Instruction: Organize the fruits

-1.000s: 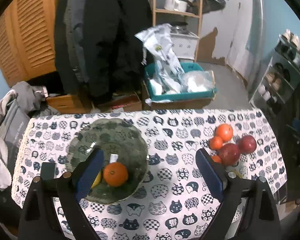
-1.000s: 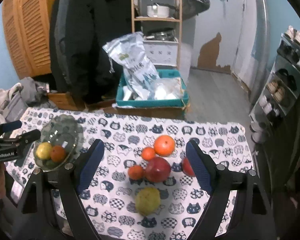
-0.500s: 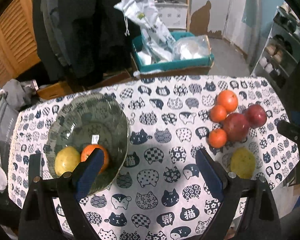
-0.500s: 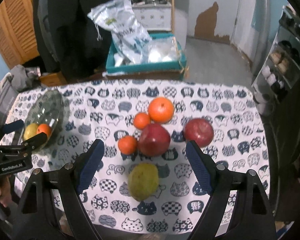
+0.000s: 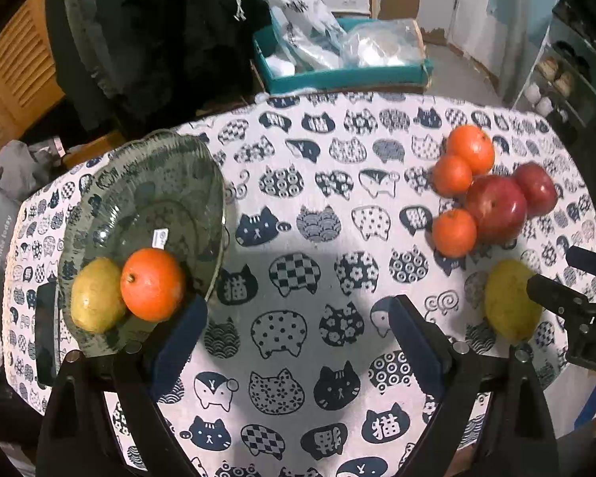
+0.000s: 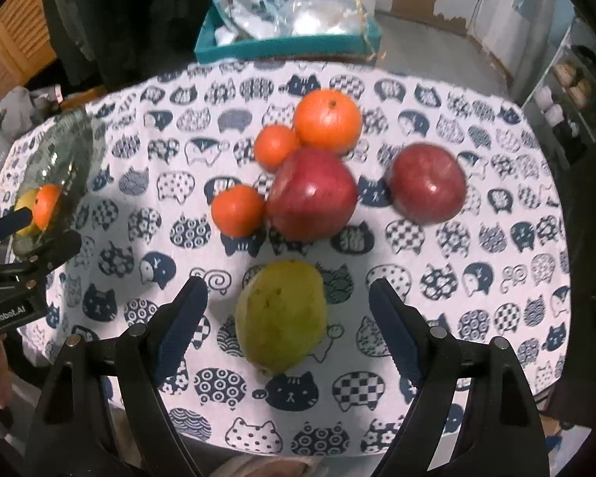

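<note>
The right gripper is standing wide, its two blue-padded fingers flanking the yellow-green, oval mango that is lying on the cat-printed white tablecloth. Nothing is touching the fruit yet — there is a clear gap on each side. The mango is sitting straight ahead between the jaws, at the near edge of the loose pile, and its long axis is running roughly away from the claw with a slight lean to the left, so the fingers are lining up across its narrower width. Judging from that, a short advance and a squeeze should be what the next move is calling for; the rounded skin could slip if the pads close too near the tapered end.

Beyond it, touching one another, are sitting a large red apple, two small tangerines and a big orange, with a second red apple slightly apart to the right.

The left gripper is also gaping and carrying nothing — it is hovering over bare cloth beside the dark glass bowl, which is already holding an orange and a yellowish mango. The right claw is plainly the nearer one to the loose mango.
</note>
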### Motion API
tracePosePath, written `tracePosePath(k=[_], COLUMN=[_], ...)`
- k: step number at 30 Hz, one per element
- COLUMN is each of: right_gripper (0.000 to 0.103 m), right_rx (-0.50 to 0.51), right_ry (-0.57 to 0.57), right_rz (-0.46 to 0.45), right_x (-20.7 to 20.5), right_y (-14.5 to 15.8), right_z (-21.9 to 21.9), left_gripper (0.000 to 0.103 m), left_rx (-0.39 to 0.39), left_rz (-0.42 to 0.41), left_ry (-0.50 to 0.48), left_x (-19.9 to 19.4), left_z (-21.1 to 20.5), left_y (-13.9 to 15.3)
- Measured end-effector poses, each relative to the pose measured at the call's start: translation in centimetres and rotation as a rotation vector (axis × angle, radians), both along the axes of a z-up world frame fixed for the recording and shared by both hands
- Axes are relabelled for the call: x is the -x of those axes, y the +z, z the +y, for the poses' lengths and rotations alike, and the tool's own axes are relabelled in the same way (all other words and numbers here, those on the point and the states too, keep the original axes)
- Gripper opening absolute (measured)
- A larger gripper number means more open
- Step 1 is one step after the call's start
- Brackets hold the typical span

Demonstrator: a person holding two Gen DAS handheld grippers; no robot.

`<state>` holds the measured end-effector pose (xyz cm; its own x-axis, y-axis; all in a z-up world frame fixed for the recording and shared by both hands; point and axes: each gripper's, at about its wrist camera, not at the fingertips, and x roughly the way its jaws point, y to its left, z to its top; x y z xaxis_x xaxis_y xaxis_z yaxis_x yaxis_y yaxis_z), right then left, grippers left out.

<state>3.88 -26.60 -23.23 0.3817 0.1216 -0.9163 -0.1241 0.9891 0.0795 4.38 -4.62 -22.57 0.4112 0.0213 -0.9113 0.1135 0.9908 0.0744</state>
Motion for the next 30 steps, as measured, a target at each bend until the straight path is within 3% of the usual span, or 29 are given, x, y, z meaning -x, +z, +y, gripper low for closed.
tracePosePath(k=[5,15,18,20,30], right_gripper=[0.084,0.084,0.077,0.066,0.065], right_rx=[0.005,-0.017,-0.029,-0.070,-0.052], right_ry=[0.006,-0.007,-0.009,-0.006,-0.046], right_rz=[0.055,0.150,0.157,0.163,0.094], right_x=[-0.2,-0.8,-0.8,-0.8,-0.9], right_y=[-1.8,-5.4,-5.9,-6.1,-5.3], right_z=[0.1,0.0,-0.3,-0.4,-2.4], left_gripper=[0.094,0.094,0.094,0.094,0.094], left_rx=[0.013,-0.033,-0.027,-0.019,0.045], left_rz=[0.046,0.078,0.083,0.086,0.076], left_ry=[0.004,-0.002,0.002,0.005,-0.015], left_x=[0.3,-0.7,-1.1,-1.4,-3.1], left_z=[-0.1,-0.5,-0.6,-0.8,-3.1], left_y=[-1.5,-3.3,-3.6,-3.7,-2.7])
